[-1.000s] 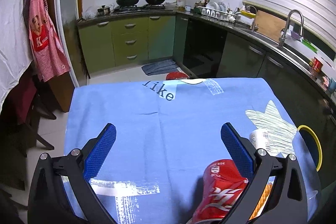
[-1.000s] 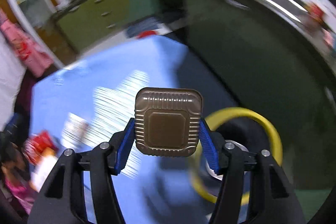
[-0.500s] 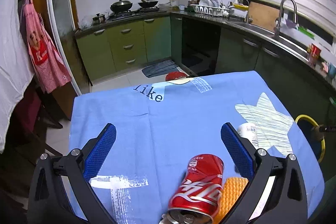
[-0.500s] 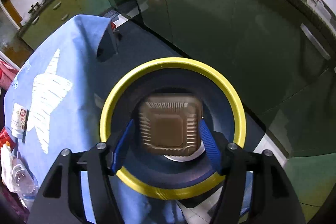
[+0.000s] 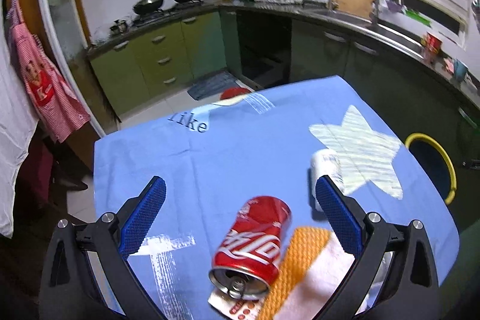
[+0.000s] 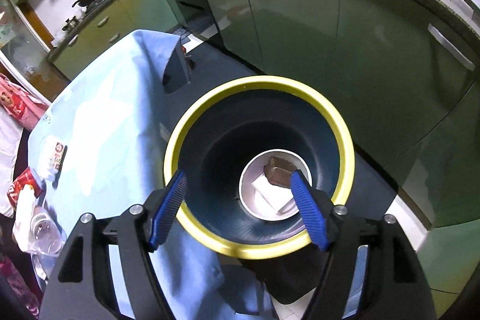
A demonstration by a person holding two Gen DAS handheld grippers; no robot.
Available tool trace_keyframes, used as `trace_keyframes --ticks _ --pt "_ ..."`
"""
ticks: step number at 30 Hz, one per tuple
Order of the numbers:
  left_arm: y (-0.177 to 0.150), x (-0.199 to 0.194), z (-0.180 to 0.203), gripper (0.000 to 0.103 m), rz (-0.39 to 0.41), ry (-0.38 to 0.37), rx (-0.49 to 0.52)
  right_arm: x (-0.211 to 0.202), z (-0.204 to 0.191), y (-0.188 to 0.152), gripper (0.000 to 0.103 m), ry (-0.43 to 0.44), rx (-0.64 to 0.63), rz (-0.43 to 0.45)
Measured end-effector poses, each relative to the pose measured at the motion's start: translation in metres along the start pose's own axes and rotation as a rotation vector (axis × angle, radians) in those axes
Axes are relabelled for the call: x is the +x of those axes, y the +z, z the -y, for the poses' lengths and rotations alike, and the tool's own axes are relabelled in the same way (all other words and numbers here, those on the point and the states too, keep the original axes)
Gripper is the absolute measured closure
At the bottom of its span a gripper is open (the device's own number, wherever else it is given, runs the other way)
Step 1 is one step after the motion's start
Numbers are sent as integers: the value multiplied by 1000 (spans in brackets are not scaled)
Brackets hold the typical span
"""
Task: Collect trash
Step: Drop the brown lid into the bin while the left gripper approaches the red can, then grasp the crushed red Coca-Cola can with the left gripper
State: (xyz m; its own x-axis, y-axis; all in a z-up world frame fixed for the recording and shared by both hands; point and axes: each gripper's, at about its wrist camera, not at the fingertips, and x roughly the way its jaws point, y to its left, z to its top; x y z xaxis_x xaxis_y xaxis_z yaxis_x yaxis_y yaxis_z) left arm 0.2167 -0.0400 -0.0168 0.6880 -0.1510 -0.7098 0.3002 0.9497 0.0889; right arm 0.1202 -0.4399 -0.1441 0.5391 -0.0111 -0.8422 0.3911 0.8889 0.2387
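My right gripper is open and empty, right above the dark bin with a yellow rim. The brown ridged tray lies at the bin's bottom beside white paper. My left gripper is open above the blue tablecloth. A red cola can lies on its side between its fingers, over a small printed packet. An orange and white cloth lies to the can's right. A white bottle lies near the right fingertip.
The bin stands on the floor off the table's right edge. Green cabinets and a counter with a sink run behind it. A clear plastic bottle lies on the table. A red apron hangs at left.
My right gripper has opened and the brown tray has dropped into the bin. My left gripper has drawn back, so the cola can now shows whole between its fingers.
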Motion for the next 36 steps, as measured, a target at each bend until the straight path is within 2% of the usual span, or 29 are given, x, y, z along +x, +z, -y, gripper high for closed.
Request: trace_keyframes --ticks 2,6,11,15,21,27,30,32,36 --pt "2 1 1 5 -30 -15 17 -2 1 -2 35 6 -1 2" --pt "5 13 6 5 -158 -75 74 1 2 -4 35 20 -9 -11" --pt "7 35 5 5 -318 -79 142 2 1 -7 35 36 -16 -15" --pt "2 59 4 5 -461 -113 186 4 -3 -9 35 44 -28 -26" --pt "-6 92 4 5 -619 -121 232 10 -7 -7 35 51 -39 -36" --pt "-13 117 0 9 -719 -115 232 19 -14 -7 35 50 -63 -58" --pt "-17 122 1 15 -747 -116 245 23 -15 -6 34 52 -65 -67" --pt "-20 123 1 24 -761 -115 258 26 -16 -5 34 54 -68 -71" --pt "-22 126 3 35 -777 -116 275 30 -21 -5 34 59 -77 -80"
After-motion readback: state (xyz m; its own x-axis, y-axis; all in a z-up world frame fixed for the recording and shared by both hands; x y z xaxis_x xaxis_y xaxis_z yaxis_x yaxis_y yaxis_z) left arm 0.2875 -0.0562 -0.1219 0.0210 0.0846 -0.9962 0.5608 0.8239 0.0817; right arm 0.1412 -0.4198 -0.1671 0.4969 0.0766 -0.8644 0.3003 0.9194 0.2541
